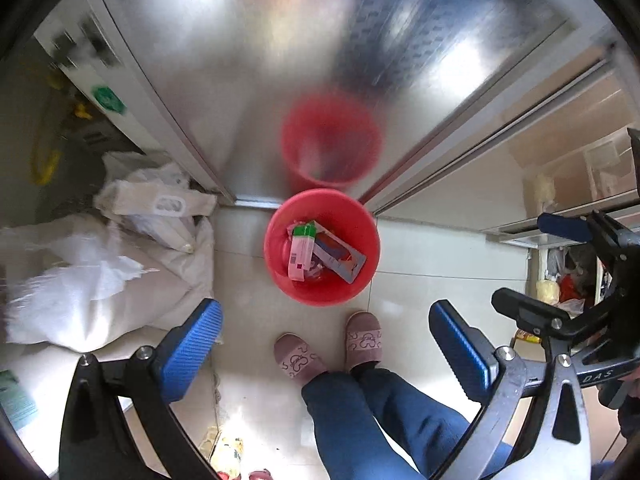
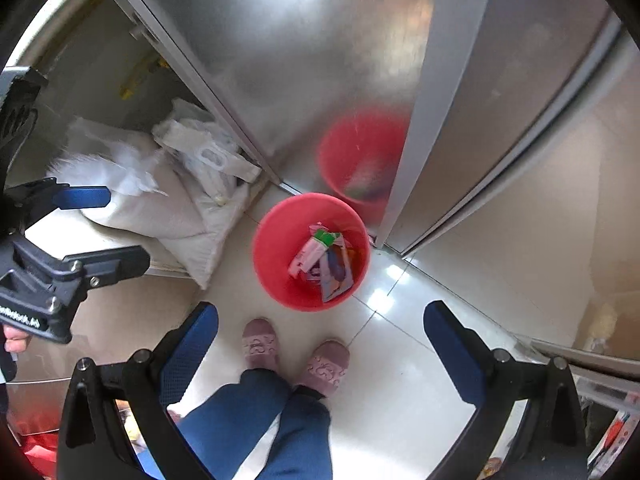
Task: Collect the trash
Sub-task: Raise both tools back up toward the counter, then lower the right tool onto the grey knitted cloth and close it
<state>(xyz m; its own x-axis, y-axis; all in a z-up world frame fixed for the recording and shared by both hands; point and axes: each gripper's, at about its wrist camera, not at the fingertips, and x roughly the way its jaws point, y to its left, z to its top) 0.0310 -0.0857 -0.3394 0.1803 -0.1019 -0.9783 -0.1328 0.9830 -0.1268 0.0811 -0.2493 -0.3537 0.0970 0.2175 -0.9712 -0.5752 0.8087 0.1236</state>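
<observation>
Both claws, left gripper [image 1: 324, 344] and right gripper [image 2: 320, 344], gaped wide and empty above pale floor tiles [image 1: 420, 280]. Red bin [image 1: 322, 246] stood against a steel cabinet [image 1: 280, 60]. Pink carton [image 1: 301, 252] lay inside the bin, green end toward the cabinet.

Each claw [image 1: 326, 344] has black arms with silver screws and ribbed blue pads [image 1: 192, 344]; the other claw [image 2: 320, 344] matches it. The person wears blue trousers [image 1: 360, 420] and mauve slippers [image 1: 364, 340] patterned with hearts.

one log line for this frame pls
left gripper: open, empty | right gripper: open, empty | round red plastic bin: on floor, holds cartons and wrappers | pink slippers: beside bin
</observation>
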